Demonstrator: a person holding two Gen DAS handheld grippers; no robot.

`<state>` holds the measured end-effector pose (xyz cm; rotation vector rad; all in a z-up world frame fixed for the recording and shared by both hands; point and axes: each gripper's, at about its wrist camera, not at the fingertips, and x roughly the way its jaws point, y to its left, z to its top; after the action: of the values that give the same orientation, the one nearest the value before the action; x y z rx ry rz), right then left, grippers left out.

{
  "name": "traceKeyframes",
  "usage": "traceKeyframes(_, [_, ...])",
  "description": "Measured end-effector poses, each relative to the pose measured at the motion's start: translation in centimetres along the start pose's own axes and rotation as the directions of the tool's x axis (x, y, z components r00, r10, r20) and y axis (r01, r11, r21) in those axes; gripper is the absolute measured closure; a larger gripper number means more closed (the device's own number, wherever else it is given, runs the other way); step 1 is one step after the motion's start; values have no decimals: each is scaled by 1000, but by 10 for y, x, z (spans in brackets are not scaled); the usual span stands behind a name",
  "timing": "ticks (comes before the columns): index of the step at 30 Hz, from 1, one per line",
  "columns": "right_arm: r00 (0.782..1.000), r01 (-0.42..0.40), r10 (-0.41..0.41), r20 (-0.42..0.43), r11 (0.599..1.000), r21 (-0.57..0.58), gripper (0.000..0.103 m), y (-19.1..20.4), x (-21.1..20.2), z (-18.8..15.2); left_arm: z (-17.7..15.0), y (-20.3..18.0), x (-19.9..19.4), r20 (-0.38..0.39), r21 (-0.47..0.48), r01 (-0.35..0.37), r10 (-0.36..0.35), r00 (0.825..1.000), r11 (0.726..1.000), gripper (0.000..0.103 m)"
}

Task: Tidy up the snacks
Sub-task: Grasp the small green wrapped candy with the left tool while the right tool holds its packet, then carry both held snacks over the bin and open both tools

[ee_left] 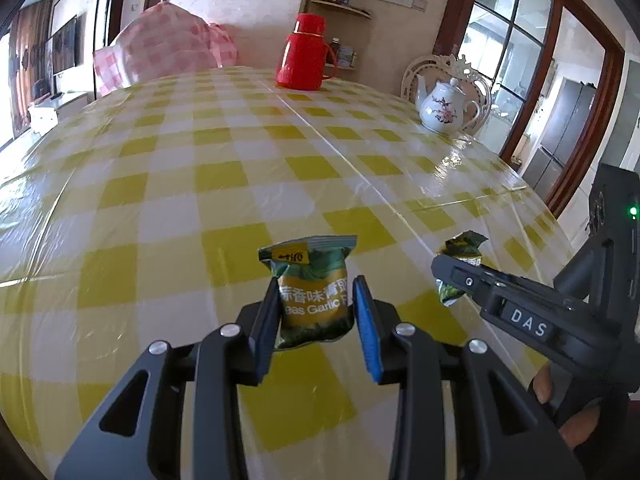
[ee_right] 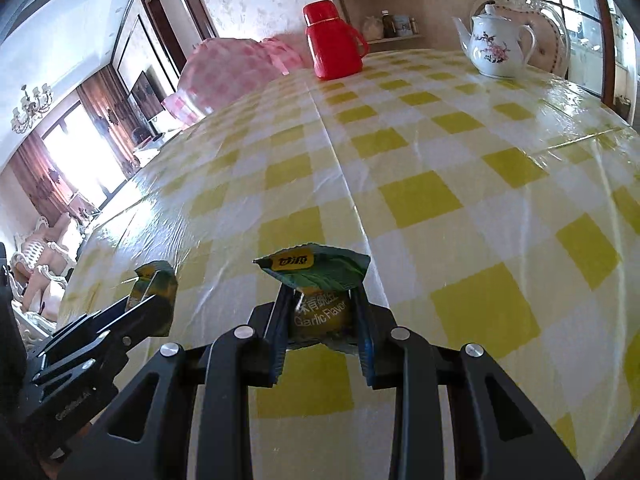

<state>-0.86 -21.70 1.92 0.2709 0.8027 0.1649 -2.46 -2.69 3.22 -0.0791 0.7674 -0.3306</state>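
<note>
Each gripper holds a small green and yellow garlic pea snack packet above the yellow checked table (ee_left: 224,176). My left gripper (ee_left: 316,300) is shut on one packet (ee_left: 312,292), held upright between its blue pads. My right gripper (ee_right: 322,314) is shut on a second packet (ee_right: 320,280). In the left wrist view the right gripper (ee_left: 452,276) shows at the right with its packet (ee_left: 464,246). In the right wrist view the left gripper (ee_right: 148,312) shows at the left with its packet (ee_right: 154,284).
A red thermos jug (ee_left: 304,54) stands at the table's far side and a white flowered teapot (ee_left: 442,110) at the far right. A pink checked food cover (ee_left: 160,50) sits far left. An ornate white chair (ee_left: 448,68) stands behind the teapot.
</note>
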Motion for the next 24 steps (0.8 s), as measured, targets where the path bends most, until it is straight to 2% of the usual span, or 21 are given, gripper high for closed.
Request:
traceKeyframes(3, [1000,-4,3,-3,1000,-17,73,8,-3,-4,-6,5,-4,2,-15,-1,1,1000,1000,67])
traceKeyframes(6, [1000,-8,7,-10,999,-47,74,20,-6,-11,-10,18,-7,-4,-69,42,-42,999,997,67])
traceKeyframes(9, [1000,-9,8,-12,997,-82,73,32,-9,-18,-15,30,-13,-5,-103,53,-54,999,993,67])
traceKeyframes(15, [1000,-4,3,-3,989,-146,73,54,-16,-30,-28,35,-33,0,-81,29,-29,1000,996,67])
traceKeyframes(24, [999,-50,47,-18,977,-208,73,84,-23,-47,-45,44,-72,24,-53,-15,16,1000,998,66])
